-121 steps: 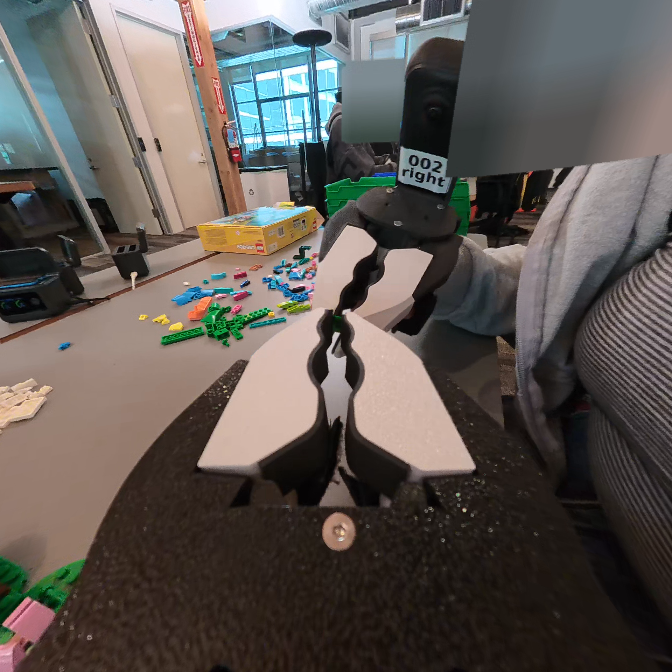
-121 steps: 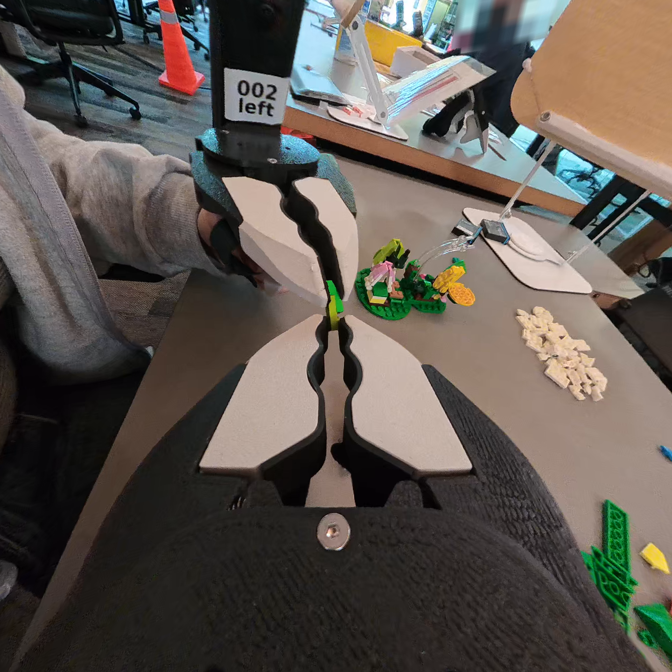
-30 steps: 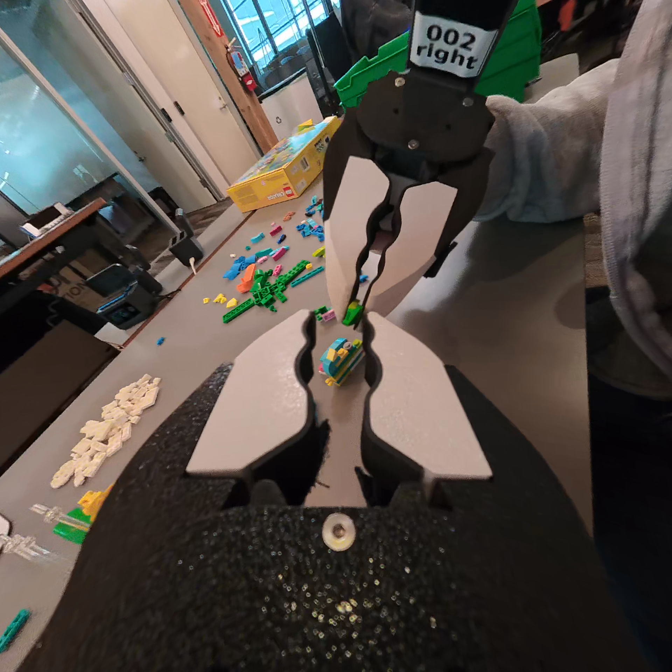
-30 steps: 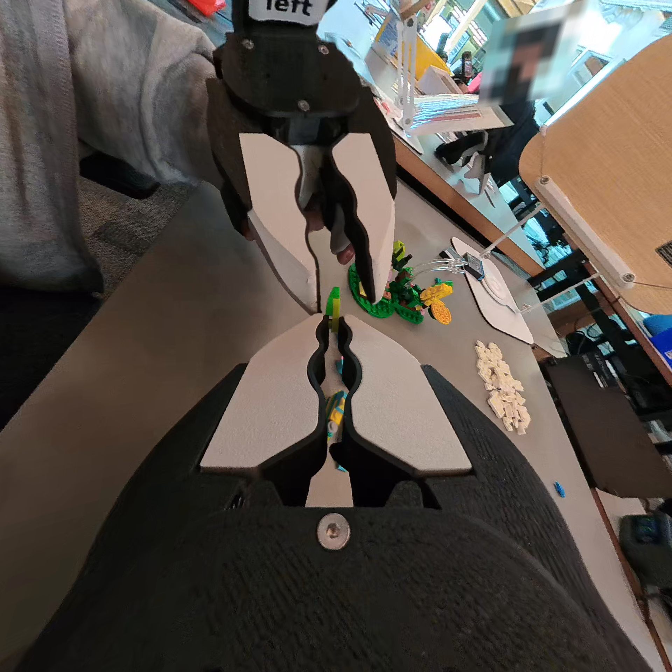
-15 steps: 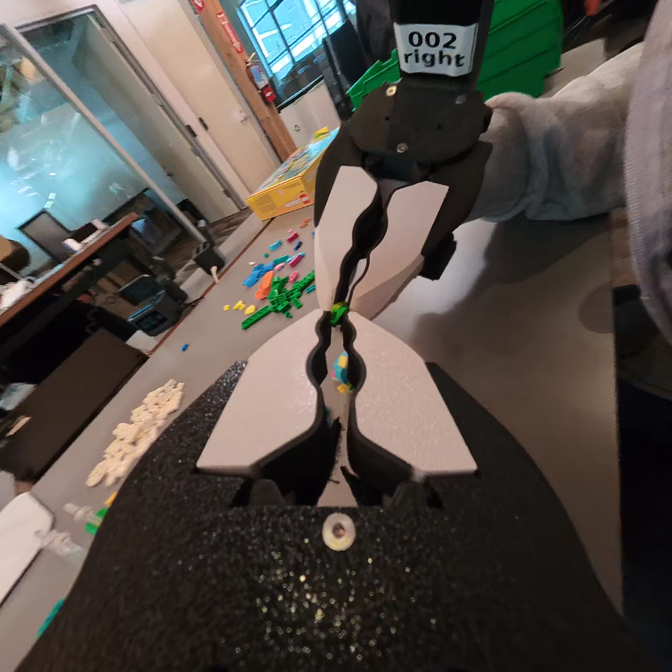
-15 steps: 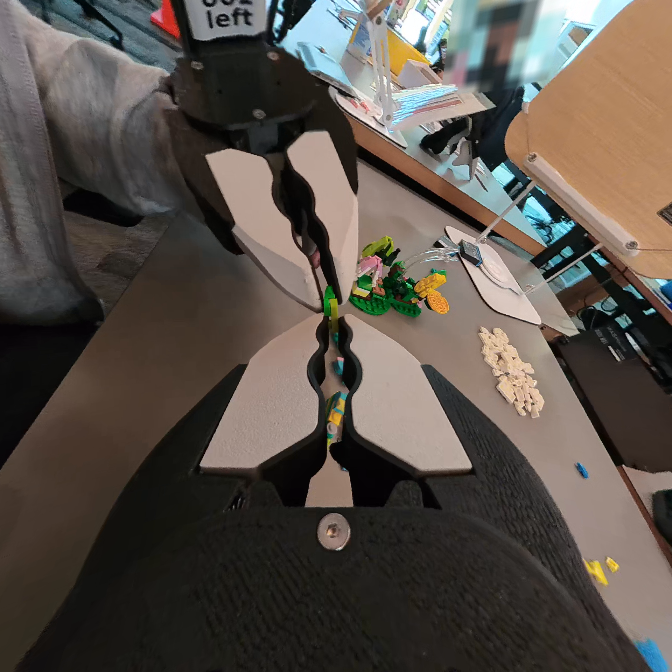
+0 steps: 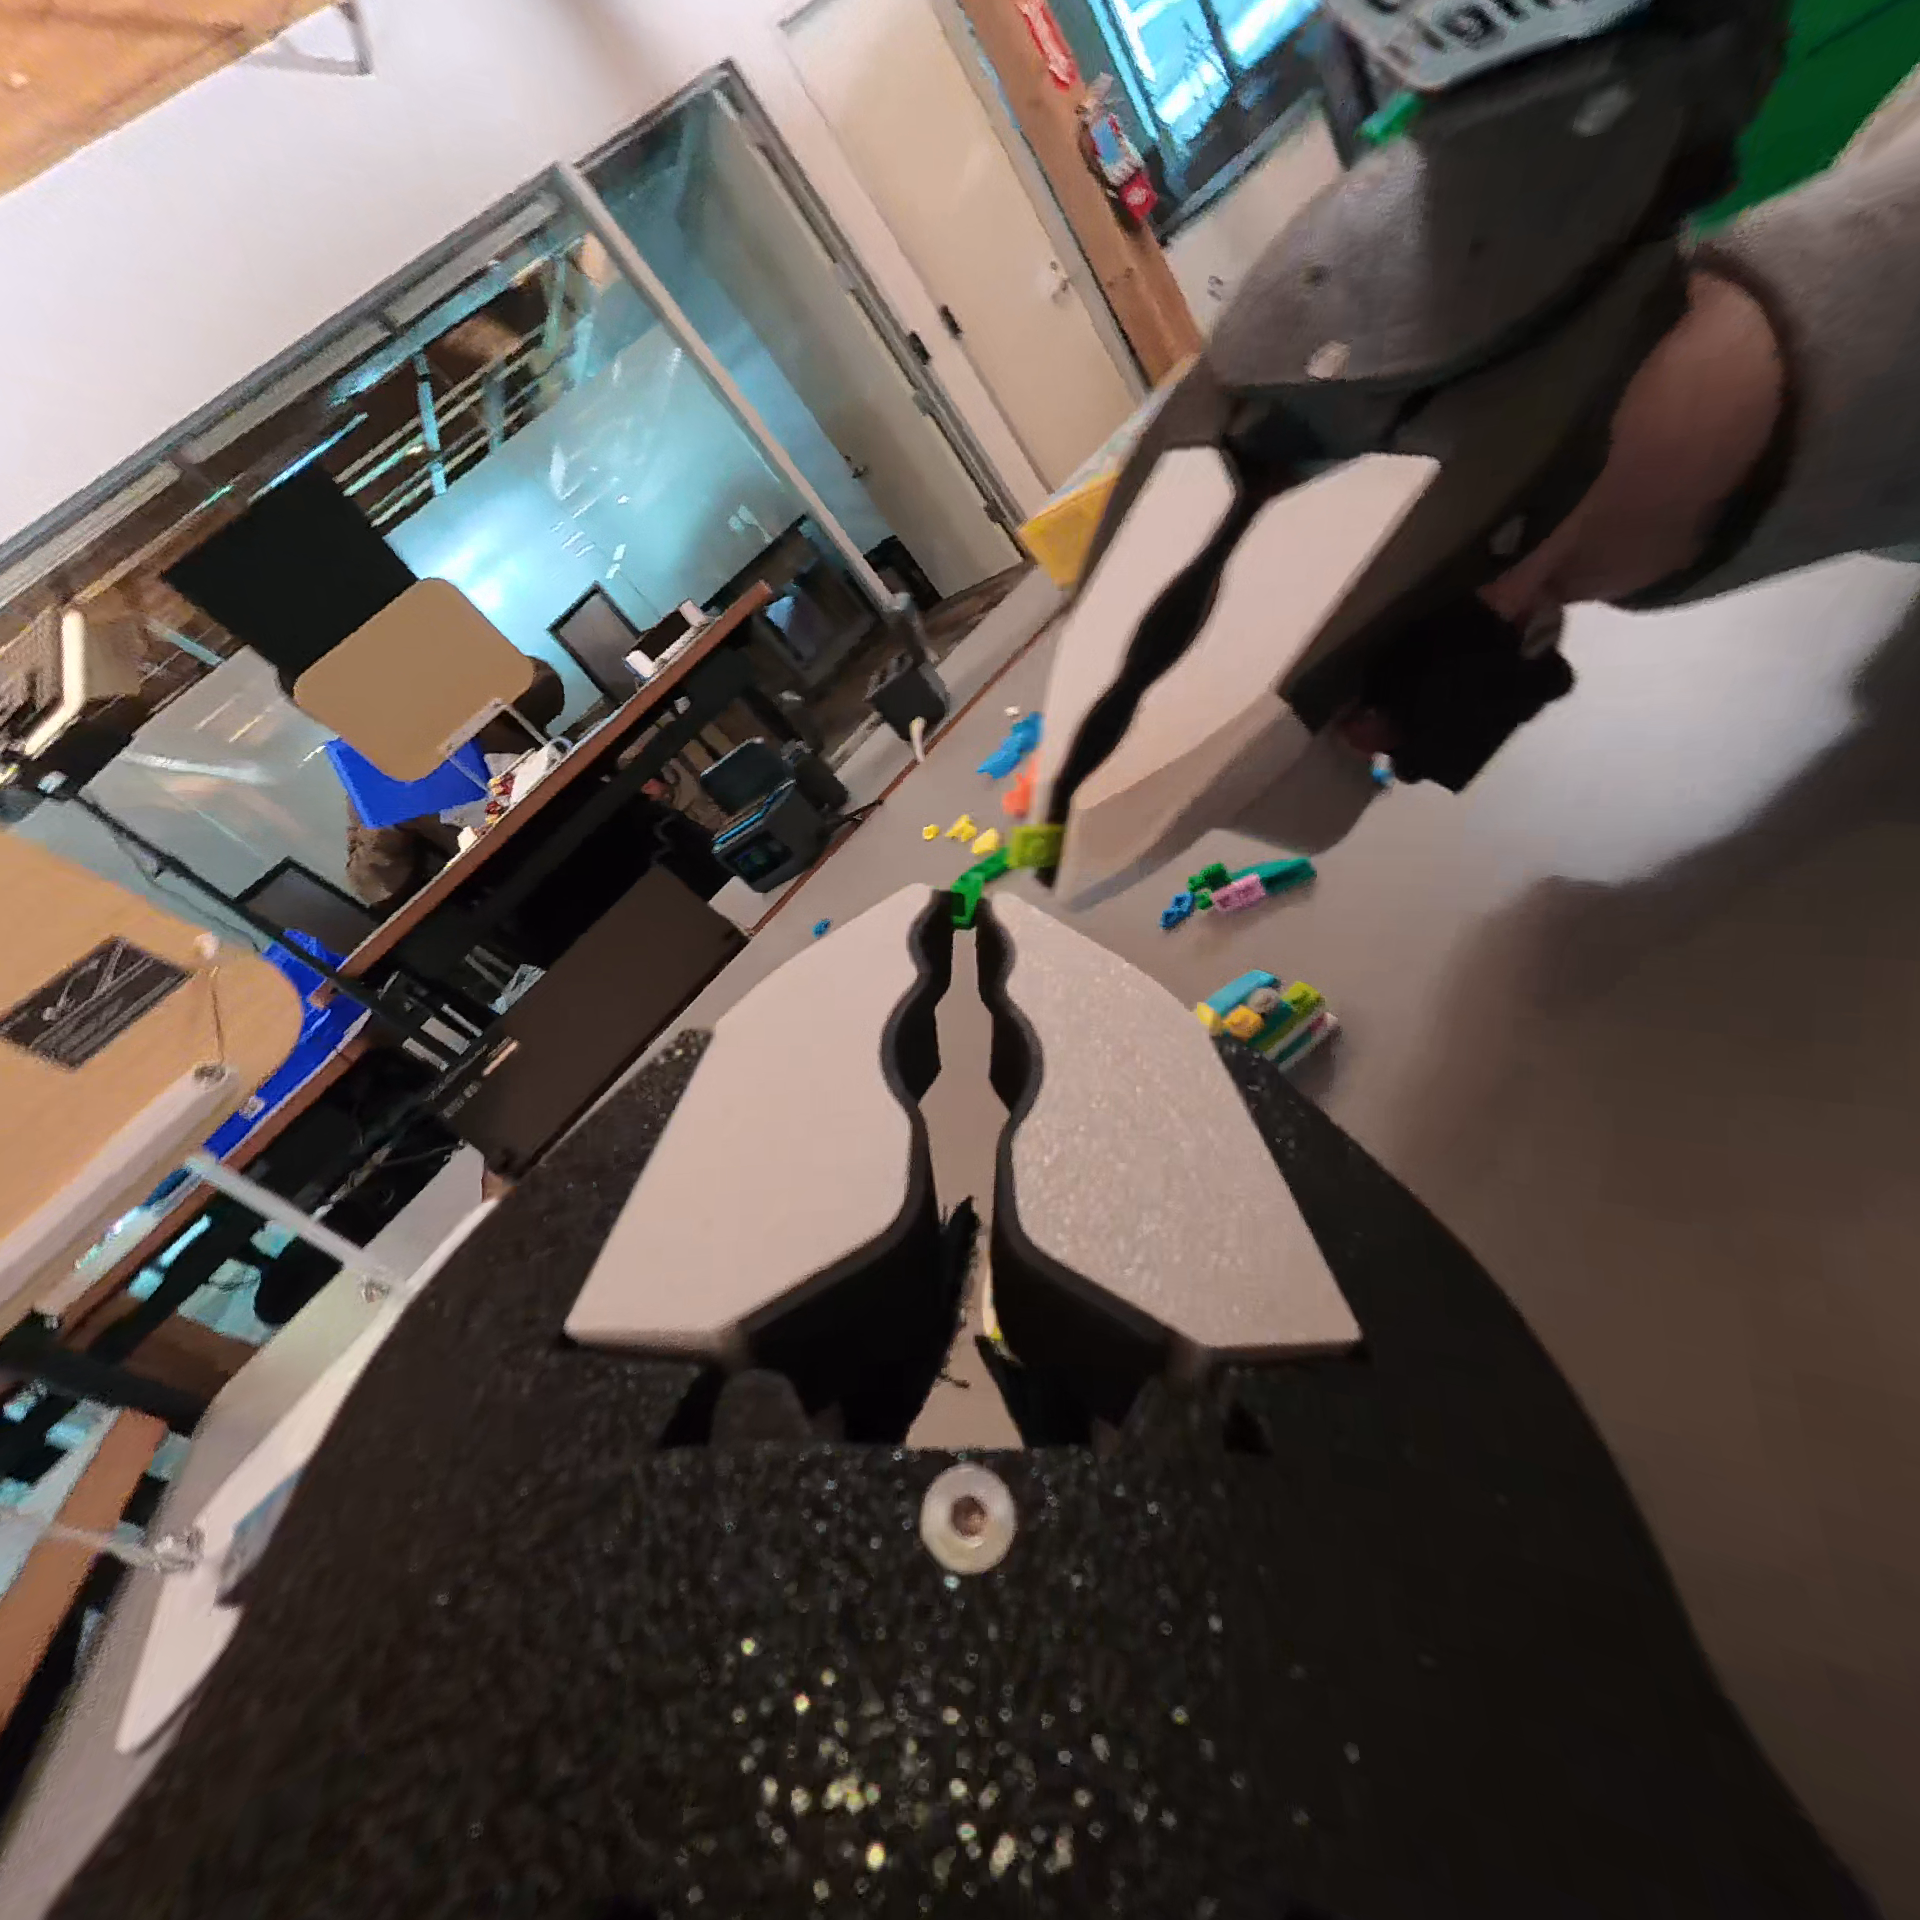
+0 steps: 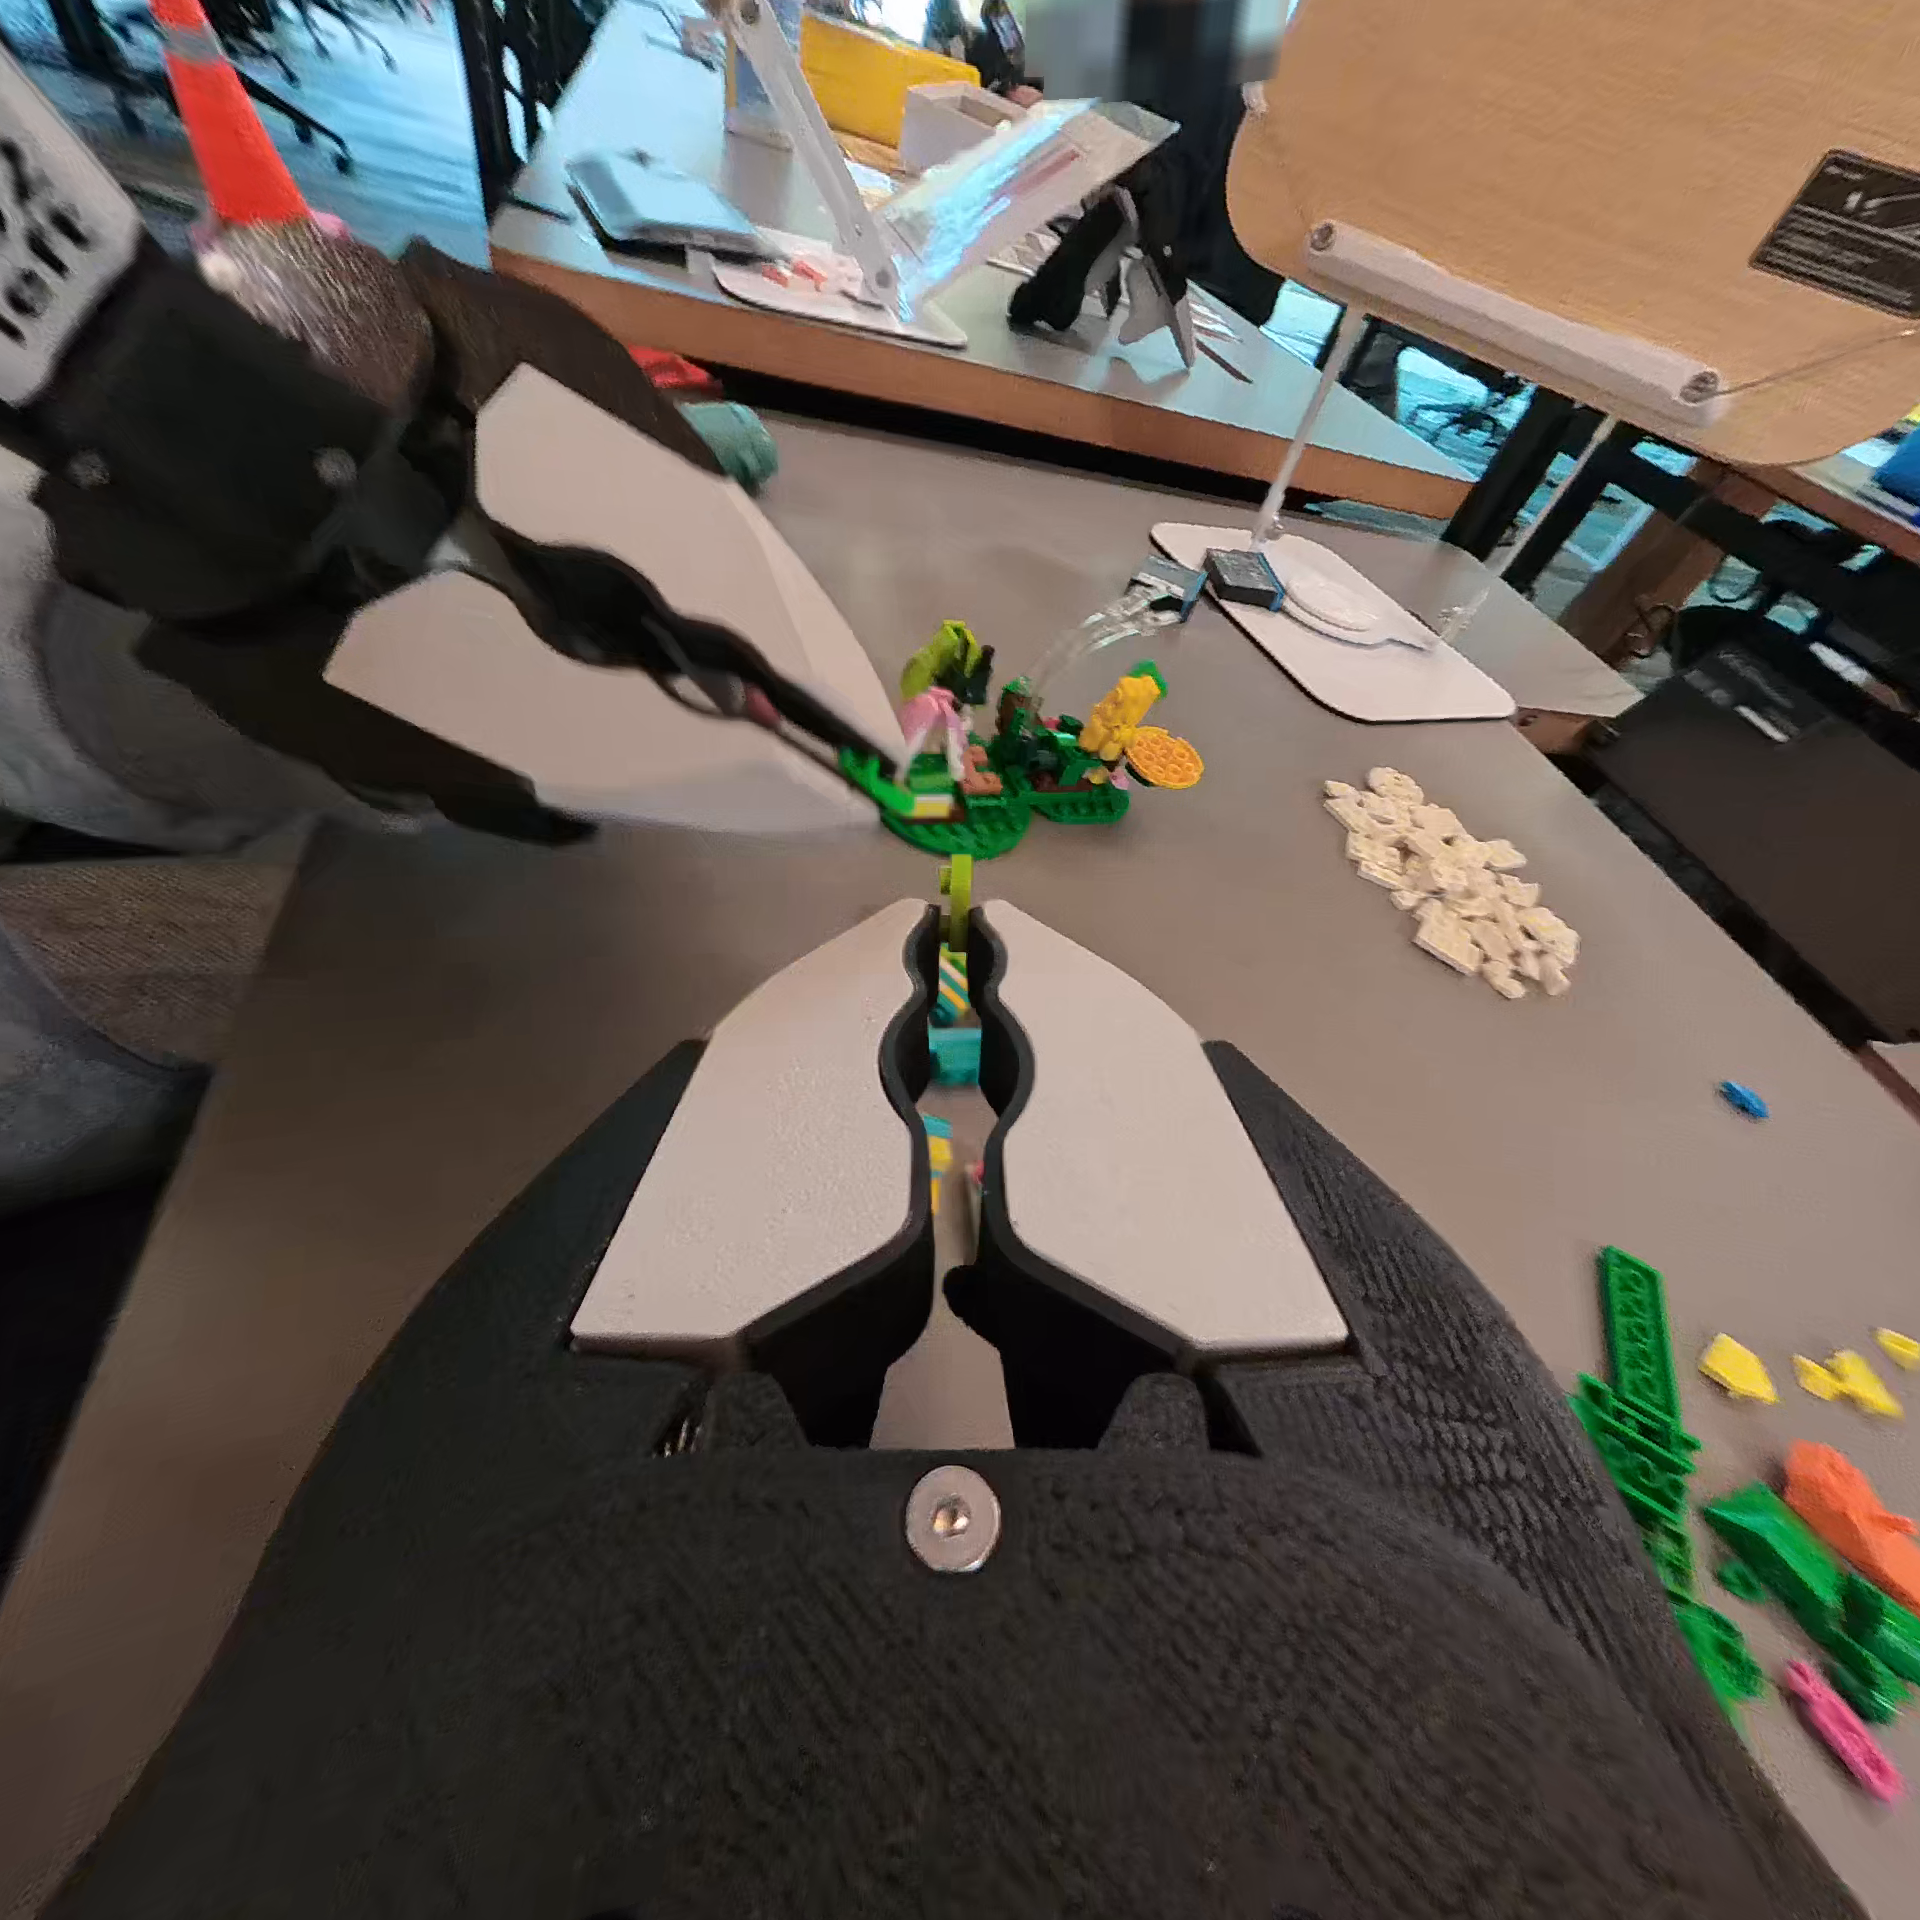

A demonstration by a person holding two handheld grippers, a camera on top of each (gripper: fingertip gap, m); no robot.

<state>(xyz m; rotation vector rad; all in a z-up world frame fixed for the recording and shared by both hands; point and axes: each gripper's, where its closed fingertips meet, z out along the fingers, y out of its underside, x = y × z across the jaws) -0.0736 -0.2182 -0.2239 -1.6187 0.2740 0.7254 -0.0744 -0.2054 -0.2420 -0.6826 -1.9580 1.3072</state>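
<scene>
- Lime piece (image 8: 958, 883): you are pinching it upright at the very tips of the right claw (image 8: 956, 909), directly above the stack (image 8: 951, 1029). Both pads are pressing its faces, and most of it is standing proud of the tips.
- Green piece (image 7: 968, 902): you are clamping it in the left claw (image 7: 966, 909), up and to the left of the stack. It too is caught only at the tip edge.
- The two pieces are sitting near each other. The left wrist view cannot settle whether they are touching; the right wrist view is showing a gap.
- Stack: it is resting on the table (image 8: 1247, 1039), showing between the right claw's fingers.
- Build (image 8: 1039, 790): it is standing beyond the stack, and the left claw's tips are overlapping its near edge in view. I cannot tell how far apart they are in depth.
- White pile (image 8: 1455, 883): right of the stack and beyond it. Loose bricks (image 8: 1662, 1455): right of the stack and nearer.

Risks, as judged:
- With such shallow tip grips, any sideways push between the pieces is likely to pivot one or pop it out.
- A dropped lime piece is likely to land on the stack and knock it.
- The left claw is looking blurred. If you are swinging it, the tips may clip the build.
</scene>
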